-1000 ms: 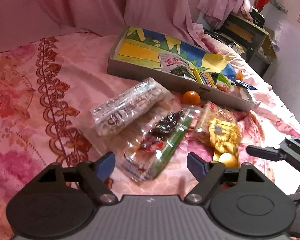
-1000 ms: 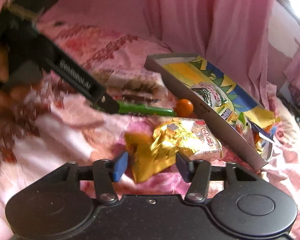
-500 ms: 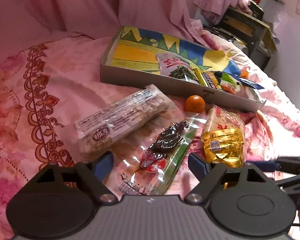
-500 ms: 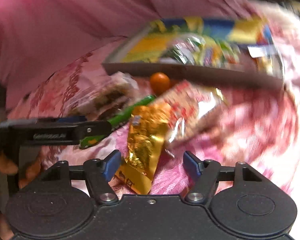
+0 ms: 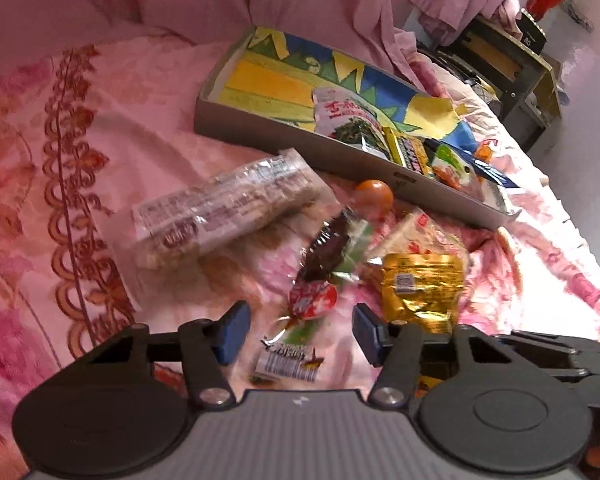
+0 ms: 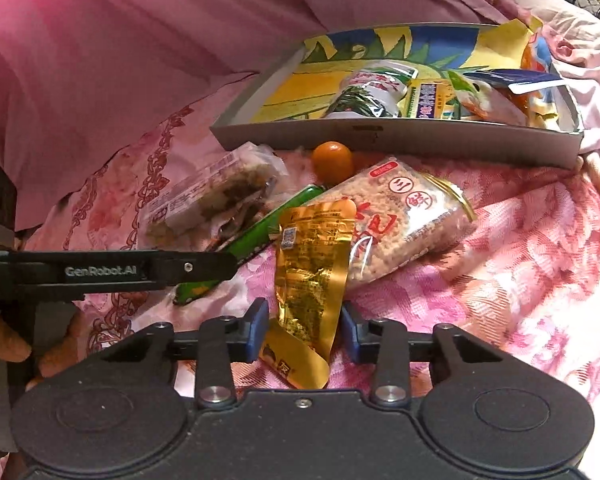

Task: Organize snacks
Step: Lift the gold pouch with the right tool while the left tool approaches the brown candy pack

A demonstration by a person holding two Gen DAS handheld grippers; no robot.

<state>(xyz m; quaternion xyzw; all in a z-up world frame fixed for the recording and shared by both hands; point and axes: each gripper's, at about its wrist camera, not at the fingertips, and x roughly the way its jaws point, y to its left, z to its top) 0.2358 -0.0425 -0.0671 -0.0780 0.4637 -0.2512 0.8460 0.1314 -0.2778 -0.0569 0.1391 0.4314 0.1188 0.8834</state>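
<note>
**Two claws closing on two packets at once**

At the left of the left wrist view, a long clear packet of biscuits lies on the pink bedspread, untouched. In the lower middle, the left claw is closing around the clear packet with dark fruit and a green edge; its pads do not press yet, so it is still released. It should bite the flat end seal, not the slippery film.

In the right wrist view, the right claw is closing on the gold foil pouch at lower middle. The pads stand very near the foil, but no pressing shows. The pouch leans on the puffed-rice bag, so I judge a straight lift is best. The box waits at upper right, the orange fruit just before it.
</note>
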